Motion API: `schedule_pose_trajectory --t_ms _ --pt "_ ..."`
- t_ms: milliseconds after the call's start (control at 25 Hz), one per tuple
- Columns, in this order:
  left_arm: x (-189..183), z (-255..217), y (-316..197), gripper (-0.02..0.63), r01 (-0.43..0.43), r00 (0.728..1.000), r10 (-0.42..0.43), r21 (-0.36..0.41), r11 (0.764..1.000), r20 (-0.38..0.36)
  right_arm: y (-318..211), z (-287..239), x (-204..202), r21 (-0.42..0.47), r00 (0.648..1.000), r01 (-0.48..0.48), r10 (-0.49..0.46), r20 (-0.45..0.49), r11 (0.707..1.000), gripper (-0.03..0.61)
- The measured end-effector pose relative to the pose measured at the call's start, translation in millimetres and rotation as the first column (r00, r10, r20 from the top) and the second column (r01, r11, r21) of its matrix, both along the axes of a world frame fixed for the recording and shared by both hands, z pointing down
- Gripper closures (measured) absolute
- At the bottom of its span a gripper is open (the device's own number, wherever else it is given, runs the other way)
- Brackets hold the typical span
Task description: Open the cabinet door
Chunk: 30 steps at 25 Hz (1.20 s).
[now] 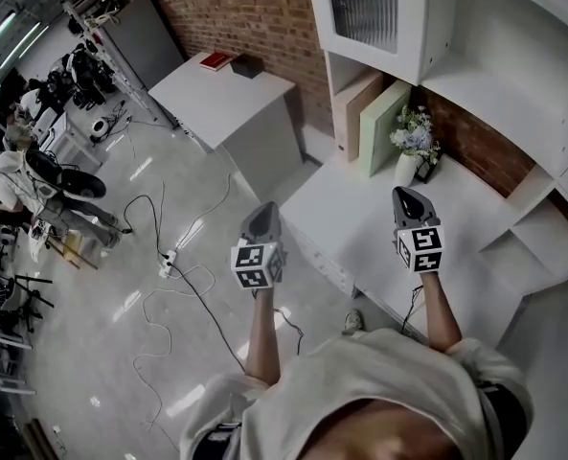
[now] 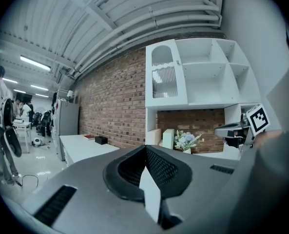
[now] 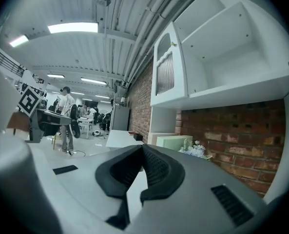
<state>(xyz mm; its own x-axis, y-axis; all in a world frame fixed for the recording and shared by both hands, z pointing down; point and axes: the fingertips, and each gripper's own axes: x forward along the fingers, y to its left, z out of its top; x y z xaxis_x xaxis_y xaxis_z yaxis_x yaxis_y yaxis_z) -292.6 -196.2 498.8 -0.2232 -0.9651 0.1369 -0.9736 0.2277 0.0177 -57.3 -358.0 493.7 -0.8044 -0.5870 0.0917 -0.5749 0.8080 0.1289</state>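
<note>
both grippers closed w/ nothing btwn jaws: left gripper (image 1: pixel 261 217) at frame centre, right gripper (image 1: pixel 410 204) right of it, above white counter (image 1: pixel 475 257). cabinet door (image 1: pixel 368 8) (ribbed glass panel) top centre, looks shut, well apart from both.

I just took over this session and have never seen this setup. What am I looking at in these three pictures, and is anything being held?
No robot here: a person holds hand-held tongs, one pair in each hand. The head view looks down from a camera on the person's head and shows the left tongs and right tongs. The other two pictures come from cameras riding on each pair, looking along its jaws. Both pairs are shut and hold nothing. On the white counter stand a vase of flowers and two leaning panels. The cabinet door, with ribbed glass, is above them, shut and untouched.
</note>
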Motion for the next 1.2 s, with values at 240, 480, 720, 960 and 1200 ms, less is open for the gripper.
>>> schedule_pose_trajectory --t_ms 240,480,720,960,1200 --pt "-5 -1 -47 0.588 -0.007 1.0 0.007 -0.007 1.0 0.013 -48 -6 -11 0.007 1.0 0.004 -0.004 0.009 1.0 0.565" --pt "-6 0 -77 0.588 -0.007 1.0 0.008 -0.004 1.0 0.021 -81 -11 -18 0.019 1.0 0.005 -0.006 0.024 1.0 0.565" --pt "-10 5 -89 0.588 -0.008 1.0 0.009 -0.015 1.0 0.018 -100 -24 -25 0.043 0.999 -0.011 0.009 0.042 0.999 0.565" --pt "-18 7 -105 0.588 -0.05 0.999 0.051 -0.008 0.999 0.014 -108 -27 -26 0.059 0.998 -0.06 0.058 0.032 0.996 0.565" --pt "-18 3 -139 0.588 -0.155 0.988 0.155 0.002 0.988 0.009 -115 -46 -18 0.09 0.989 -0.149 0.146 0.04 0.985 0.565"
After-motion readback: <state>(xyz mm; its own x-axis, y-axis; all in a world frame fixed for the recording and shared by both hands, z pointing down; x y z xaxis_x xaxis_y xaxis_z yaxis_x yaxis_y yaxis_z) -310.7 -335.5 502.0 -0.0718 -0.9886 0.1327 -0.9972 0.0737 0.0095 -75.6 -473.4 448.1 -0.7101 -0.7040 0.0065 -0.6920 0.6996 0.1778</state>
